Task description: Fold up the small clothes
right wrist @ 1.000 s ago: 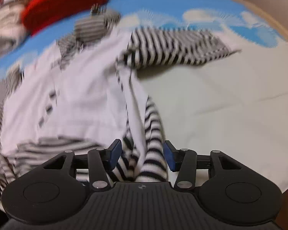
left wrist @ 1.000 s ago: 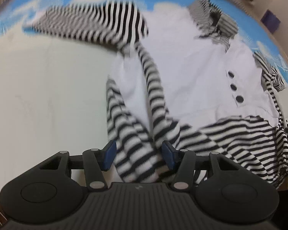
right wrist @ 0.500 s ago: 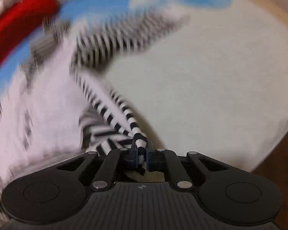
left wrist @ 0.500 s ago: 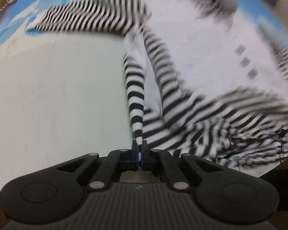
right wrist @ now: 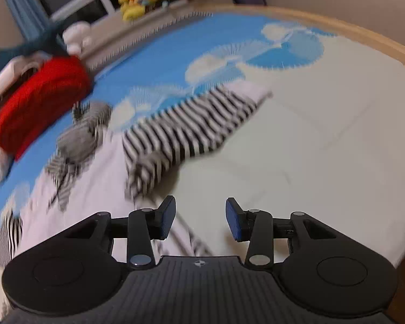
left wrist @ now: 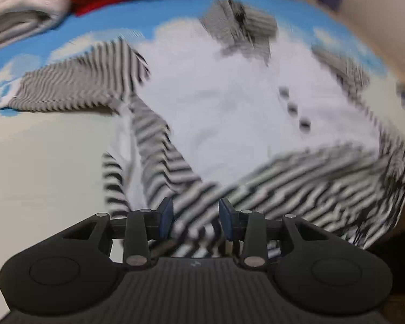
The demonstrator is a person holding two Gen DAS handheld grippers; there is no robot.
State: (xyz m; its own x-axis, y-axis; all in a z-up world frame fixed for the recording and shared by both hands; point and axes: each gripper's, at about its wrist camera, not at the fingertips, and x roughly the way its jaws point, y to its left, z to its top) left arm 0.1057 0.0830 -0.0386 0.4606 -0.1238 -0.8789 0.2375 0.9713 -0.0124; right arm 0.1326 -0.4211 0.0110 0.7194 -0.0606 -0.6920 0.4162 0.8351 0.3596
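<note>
A small white top with black-and-white striped sleeves, striped hem and three dark buttons lies spread on the bed. My left gripper is open, its jaws apart over the striped hem at the garment's near edge. My right gripper is open and empty, just above the sheet beside the garment's edge. The striped sleeve lies stretched out ahead of it; the same sleeve shows in the left wrist view.
A red folded garment and pale folded clothes sit at the bed's far side. The sheet is cream with blue cloud print. A wooden bed edge curves on the right. Yellow toys sit on a ledge.
Both grippers were shut on the striped hem half a second ago and have opened, letting it go. The right gripper has risen and tilted up toward the room.
</note>
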